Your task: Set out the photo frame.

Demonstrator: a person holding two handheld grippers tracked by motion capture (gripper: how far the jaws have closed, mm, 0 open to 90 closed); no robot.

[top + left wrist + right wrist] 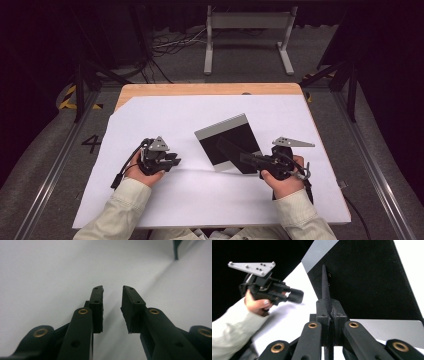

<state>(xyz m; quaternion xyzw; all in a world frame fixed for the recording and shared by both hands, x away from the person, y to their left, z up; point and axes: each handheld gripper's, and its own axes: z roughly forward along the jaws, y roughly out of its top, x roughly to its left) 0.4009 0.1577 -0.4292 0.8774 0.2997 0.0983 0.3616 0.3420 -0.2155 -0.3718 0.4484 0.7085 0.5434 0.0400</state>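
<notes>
Black-and-grey sheet (231,144) is pinched edge-on by right tongs (325,283).

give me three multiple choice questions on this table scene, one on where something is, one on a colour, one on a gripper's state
1. Where does the dark panel sit on the white sheet?
A. right of centre, by the right gripper
B. at the far left edge
C. under the left gripper

2. What colours show on the panel?
A. red and yellow
B. black with grey bands along two edges
C. all white

3. How do the left gripper's jaws stand?
A. shut on the panel
B. apart, with nothing between them
C. shut tight on a cable

Answers:
1. A, the high view puts the panel just ahead of the right gripper.
2. B, the right gripper view shows a black face with grey strips at the top and bottom.
3. B, the left gripper view shows a gap between the pads of the left gripper, with bare sheet behind.
</notes>
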